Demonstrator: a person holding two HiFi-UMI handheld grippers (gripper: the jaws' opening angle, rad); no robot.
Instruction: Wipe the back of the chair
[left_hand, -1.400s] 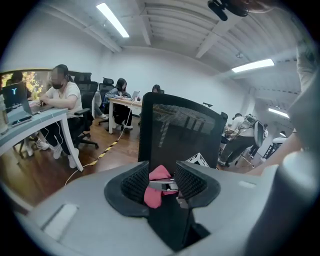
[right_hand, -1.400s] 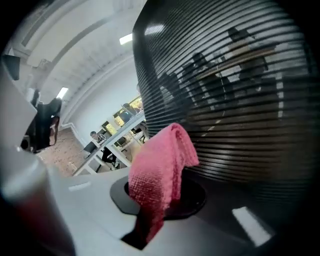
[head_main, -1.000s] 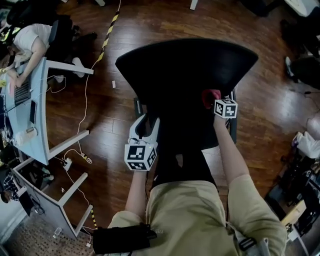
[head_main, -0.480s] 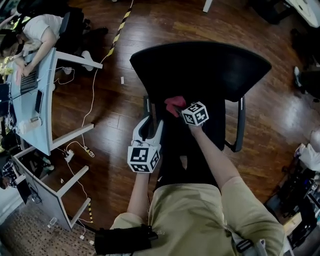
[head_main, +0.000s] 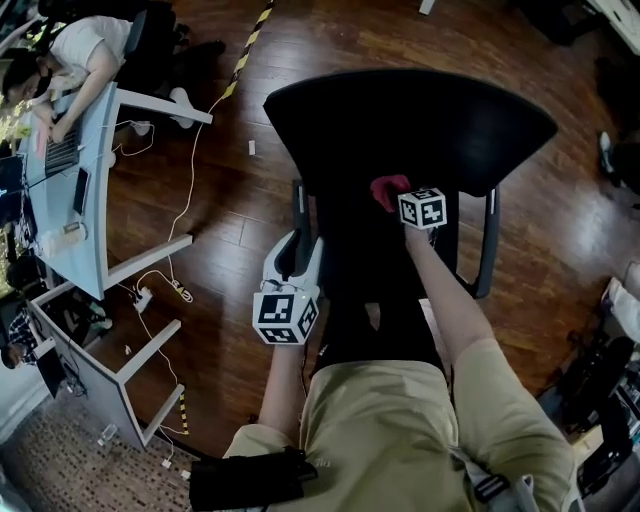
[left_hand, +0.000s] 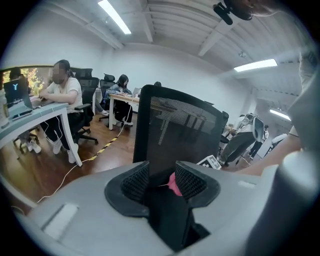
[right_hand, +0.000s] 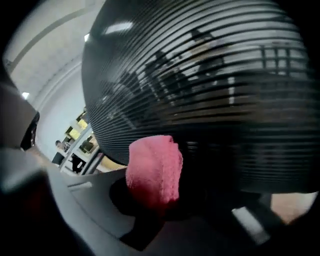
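Head view: you stand behind the chair back (head_main: 410, 120), a broad black shell that spreads wider side to side than it runs top to bottom. Your right gripper (head_main: 400, 200) is at the middle of its lower half, and a pink cloth (head_main: 388, 190) is bunched at the tip against the back. Your left gripper (head_main: 298, 245) sits at the back's lower left edge, beside the armrest (head_main: 296, 205). Left gripper view: the jaws stand narrow, closed on a dark edge of the chair back (left_hand: 180, 125), apparently to steady it, and a sliver of pink cloth (left_hand: 172, 184) shows just past them. Right gripper view: the jaws pinch the folded cloth (right_hand: 155, 170), whose free end touches the ribbed mesh of the chair back (right_hand: 200, 75). The mesh lies straight ahead of the fingers and runs away to both sides. The right gripper is the one on the surface, so the next stroke probably belongs to it, sweeping along the back's width.
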